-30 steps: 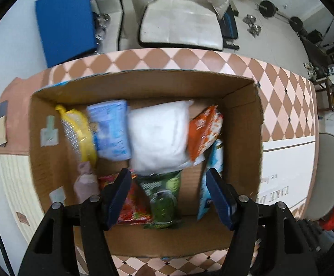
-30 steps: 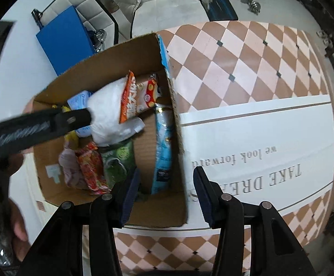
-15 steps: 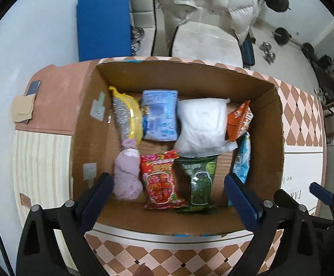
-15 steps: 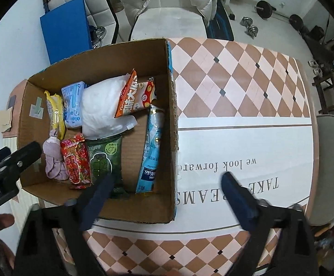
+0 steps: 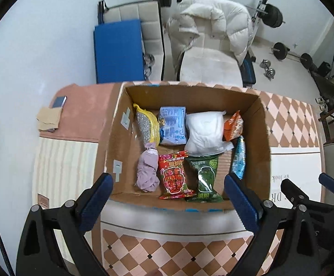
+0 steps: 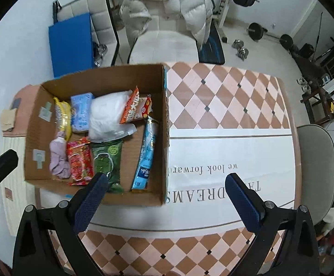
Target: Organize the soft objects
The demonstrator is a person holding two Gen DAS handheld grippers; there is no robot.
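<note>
An open cardboard box (image 5: 264,138) (image 6: 165,138) stands on the table and holds several soft packs. In it lie a yellow mesh pack (image 5: 146,126), a light blue pack (image 5: 172,126), a white bag (image 5: 203,131) (image 6: 108,117), an orange snack bag (image 5: 233,126) (image 6: 136,109), a lilac cloth (image 5: 147,170) (image 6: 59,158), a red pack (image 5: 174,176) (image 6: 79,161), a green pack (image 5: 205,176) (image 6: 107,158) and a blue tube pack (image 5: 238,158) (image 6: 147,154). My left gripper (image 5: 168,199) is open and empty, above the box's near edge. My right gripper (image 6: 167,199) is open and empty, near the box's right corner.
The table (image 6: 224,96) has a checked cloth with a white printed band (image 6: 224,168). A phone (image 5: 59,101) and a cardboard scrap (image 5: 48,118) lie at the far left. A chair with a white jacket (image 5: 210,25) stands behind the table; another chair (image 6: 316,161) stands at the right. Weights lie on the floor.
Both grippers have opened wide and pulled back and up from the box. The white bag now lies in the box, free of the left gripper.
</note>
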